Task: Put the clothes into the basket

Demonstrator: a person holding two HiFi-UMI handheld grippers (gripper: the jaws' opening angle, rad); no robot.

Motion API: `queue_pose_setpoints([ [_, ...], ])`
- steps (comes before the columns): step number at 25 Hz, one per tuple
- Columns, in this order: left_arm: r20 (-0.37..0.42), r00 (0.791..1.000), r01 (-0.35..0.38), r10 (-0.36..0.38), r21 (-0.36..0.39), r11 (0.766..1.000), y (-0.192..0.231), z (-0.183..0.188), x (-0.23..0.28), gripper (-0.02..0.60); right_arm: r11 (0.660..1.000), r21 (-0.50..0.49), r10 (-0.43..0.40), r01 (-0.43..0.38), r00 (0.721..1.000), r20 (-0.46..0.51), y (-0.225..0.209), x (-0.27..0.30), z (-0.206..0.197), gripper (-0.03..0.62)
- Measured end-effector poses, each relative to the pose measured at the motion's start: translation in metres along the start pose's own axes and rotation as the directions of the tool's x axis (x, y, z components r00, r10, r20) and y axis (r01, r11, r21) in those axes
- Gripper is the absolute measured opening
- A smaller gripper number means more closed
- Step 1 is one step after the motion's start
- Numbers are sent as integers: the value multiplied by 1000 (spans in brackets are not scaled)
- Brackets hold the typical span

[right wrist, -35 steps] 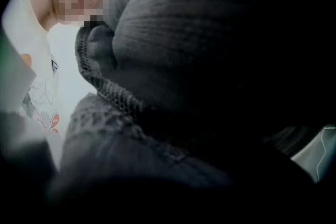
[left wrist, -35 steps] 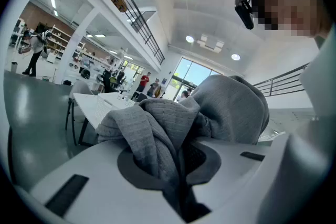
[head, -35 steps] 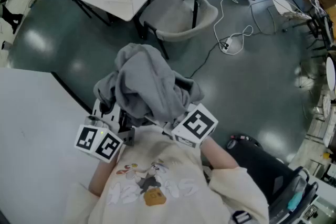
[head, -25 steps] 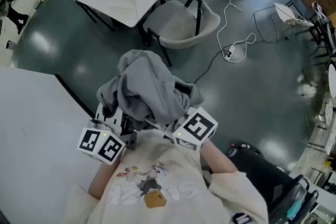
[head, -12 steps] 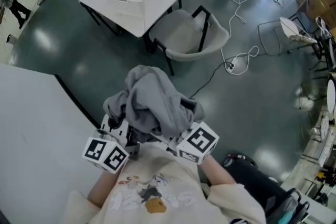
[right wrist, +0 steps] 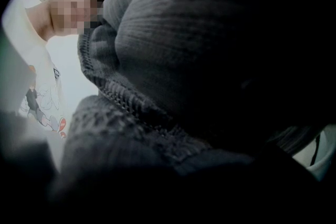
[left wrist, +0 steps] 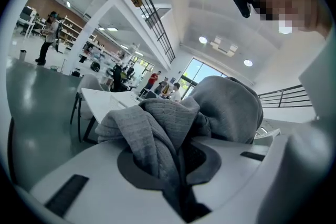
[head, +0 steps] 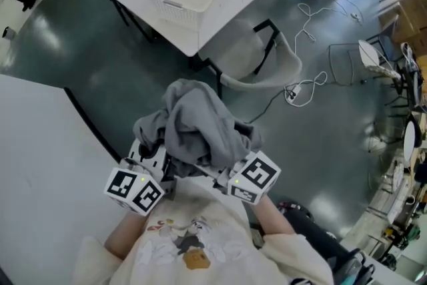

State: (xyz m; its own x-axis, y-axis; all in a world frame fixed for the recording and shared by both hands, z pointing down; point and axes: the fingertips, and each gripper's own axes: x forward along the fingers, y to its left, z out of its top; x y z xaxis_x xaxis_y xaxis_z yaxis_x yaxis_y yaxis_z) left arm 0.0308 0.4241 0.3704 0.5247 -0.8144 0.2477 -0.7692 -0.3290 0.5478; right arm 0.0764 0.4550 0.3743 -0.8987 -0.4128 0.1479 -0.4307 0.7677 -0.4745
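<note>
Carry stage, judged: grey sweater (head: 197, 127) is held up in a loose heap draped over and ahead of both sets of fingers, nothing yet put in the basket (head: 175, 5). Left gripper (head: 155, 155): fingers (left wrist: 73, 176) are nearly closed, a fold of the knit is pinched in the narrow gap between them, and the rest is bunched above and beyond the tips. Right gripper (head: 230, 167): its own view is smothered by dark knit right against the lens and no finger is made out, so whether it is clamped or spread cannot be told; in the head view its tips are buried under the same heap. The basket is seen well ahead of the fingers, on a white counter (head: 207, 30), with a grey chair (head: 260, 63) between. Handling, judged: soft, light, floppy, no stiffness, so it will sag and trail wherever unsupported; the knit is grippy, so slipping is unlikely; not fragile. Best taken by a thick gathered fold, two holds kept apart so the bulk hangs between; sleeves and hem could dangle and catch on the chair or basket rim, so it should be lifted over the rim before release.
</note>
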Motion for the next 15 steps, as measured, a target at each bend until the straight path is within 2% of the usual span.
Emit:
queue_pose_setpoints([
  [7, 45, 998, 33, -34, 19, 999, 43, 61, -2, 52, 999, -34, 4, -3, 1000, 30, 3, 65, 37, 305],
  [15, 38, 997, 74, -74, 11, 997, 88, 87, -1, 52, 999, -37, -14, 15, 999, 32, -2, 116, 44, 308],
])
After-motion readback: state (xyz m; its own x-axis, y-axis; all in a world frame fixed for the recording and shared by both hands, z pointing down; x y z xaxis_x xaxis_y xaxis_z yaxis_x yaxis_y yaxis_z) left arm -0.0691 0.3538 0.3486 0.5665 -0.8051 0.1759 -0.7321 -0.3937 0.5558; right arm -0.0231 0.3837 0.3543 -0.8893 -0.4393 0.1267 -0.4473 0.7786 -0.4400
